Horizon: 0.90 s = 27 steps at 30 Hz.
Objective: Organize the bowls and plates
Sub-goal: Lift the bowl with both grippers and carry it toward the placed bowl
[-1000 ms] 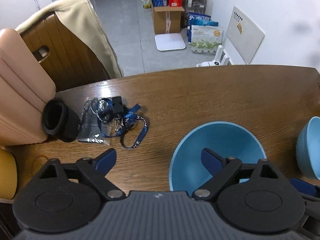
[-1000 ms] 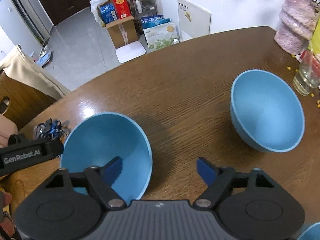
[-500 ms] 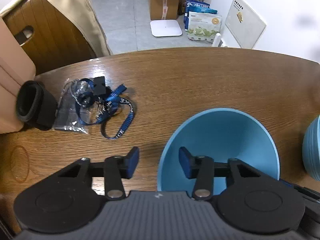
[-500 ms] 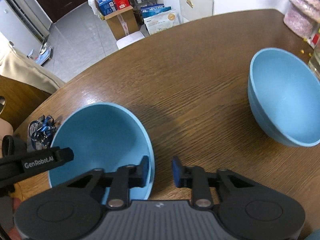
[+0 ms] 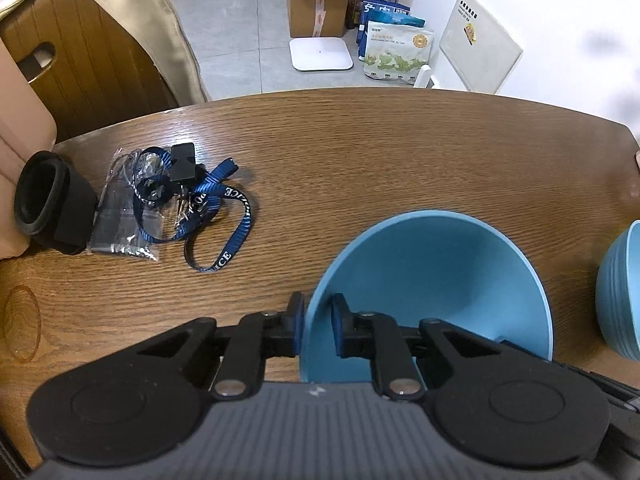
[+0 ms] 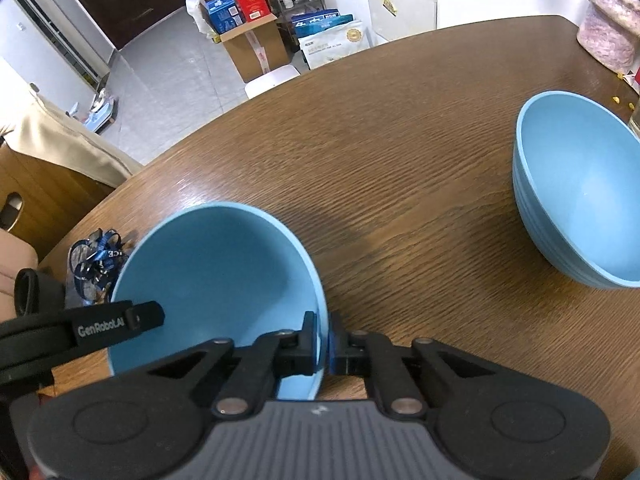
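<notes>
A light blue bowl [image 5: 432, 272] [image 6: 212, 264] stands on the brown wooden table [image 5: 400, 152]. My left gripper [image 5: 318, 320] points steeply down over the bowl's left rim, its jaws closing, one pad outside and one inside the wall. At the opposite rim my right gripper [image 6: 323, 336] pinches the wall the same way, its jaws closing too. The left gripper's black arm [image 6: 100, 324] shows in the right wrist view. A second blue bowl [image 6: 576, 200] [image 5: 620, 292], ribbed like a nested stack, sits apart to the right.
A blue lanyard with keys [image 5: 192, 200] and a black rolled cuff [image 5: 48, 200] lie at the table's left. A pink textured container [image 6: 608, 28] and yellow crumbs [image 6: 616, 99] are at the far right. A chair with a beige jacket [image 5: 120, 40] stands beyond the table's edge.
Both grippers sank onto the bowl. Their jaws went from wide open to closed on opposite sides of its rim.
</notes>
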{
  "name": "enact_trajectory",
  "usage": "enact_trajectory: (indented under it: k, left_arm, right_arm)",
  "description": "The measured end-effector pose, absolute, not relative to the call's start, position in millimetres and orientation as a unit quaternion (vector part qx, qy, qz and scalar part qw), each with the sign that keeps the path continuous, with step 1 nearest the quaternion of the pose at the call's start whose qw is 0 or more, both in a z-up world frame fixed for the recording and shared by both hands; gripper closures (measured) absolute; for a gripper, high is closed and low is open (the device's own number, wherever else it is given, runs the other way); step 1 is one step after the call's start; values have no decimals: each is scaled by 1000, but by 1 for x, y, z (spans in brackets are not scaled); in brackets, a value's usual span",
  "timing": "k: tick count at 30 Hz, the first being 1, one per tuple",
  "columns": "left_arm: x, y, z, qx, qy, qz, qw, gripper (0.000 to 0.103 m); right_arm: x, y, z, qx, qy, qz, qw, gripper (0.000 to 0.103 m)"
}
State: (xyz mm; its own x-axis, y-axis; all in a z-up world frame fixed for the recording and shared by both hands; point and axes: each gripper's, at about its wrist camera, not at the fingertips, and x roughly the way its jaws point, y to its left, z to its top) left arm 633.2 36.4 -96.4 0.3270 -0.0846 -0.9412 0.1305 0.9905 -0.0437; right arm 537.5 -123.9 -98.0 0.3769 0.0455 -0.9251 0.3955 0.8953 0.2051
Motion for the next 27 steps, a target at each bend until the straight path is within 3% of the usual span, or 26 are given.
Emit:
enact_trajectory:
  k: [27]
  left_arm:
    - [589,40,-53,34,550,-80,831,88]
  right_arm:
    - [497,-116,-65,207,522,-116,819,98]
